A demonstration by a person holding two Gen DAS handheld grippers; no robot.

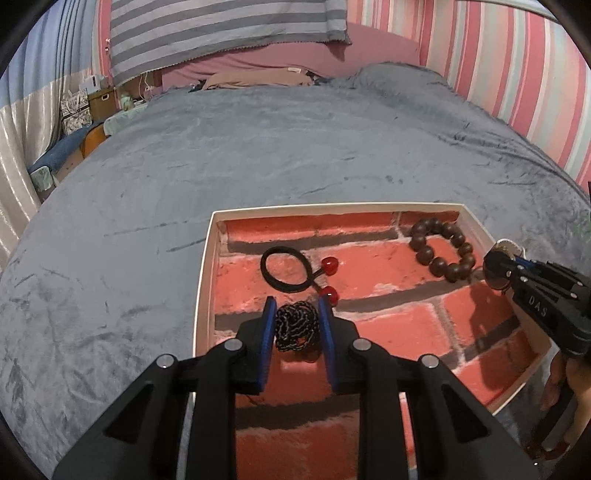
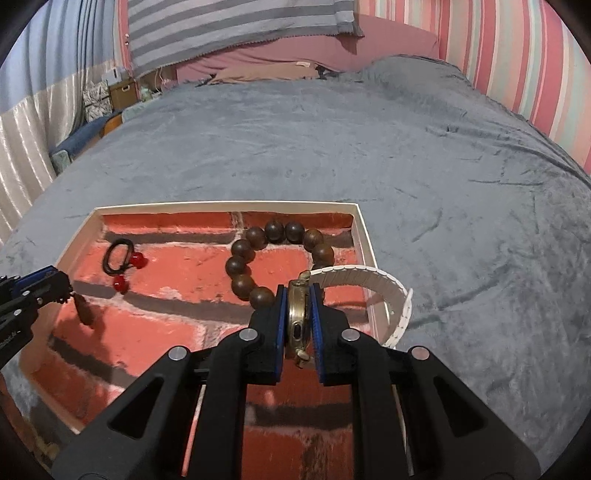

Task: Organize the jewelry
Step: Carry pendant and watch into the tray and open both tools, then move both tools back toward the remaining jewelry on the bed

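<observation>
A shallow white-rimmed tray point(image 1: 204, 273) with a red brick-pattern floor lies on the bed. In it are a black hair tie with two red beads point(image 1: 286, 269) and a brown wooden bead bracelet point(image 1: 441, 249). My left gripper point(image 1: 297, 308) is shut on a bundled dark beaded necklace point(image 1: 297, 326) over the tray's left part. My right gripper point(image 2: 297, 295) is shut on a brass-cased watch point(image 2: 297, 317) with a white strap point(image 2: 373, 278), over the tray's right edge next to the bracelet point(image 2: 258, 258). The hair tie point(image 2: 120, 258) also shows in the right wrist view.
The grey velvet bedspread point(image 1: 258, 155) surrounds the tray. Pillows and a striped blanket point(image 1: 221, 33) lie at the far end. A pink striped wall point(image 1: 517, 74) runs along the right. Boxes and curtains stand at the far left point(image 1: 96, 99).
</observation>
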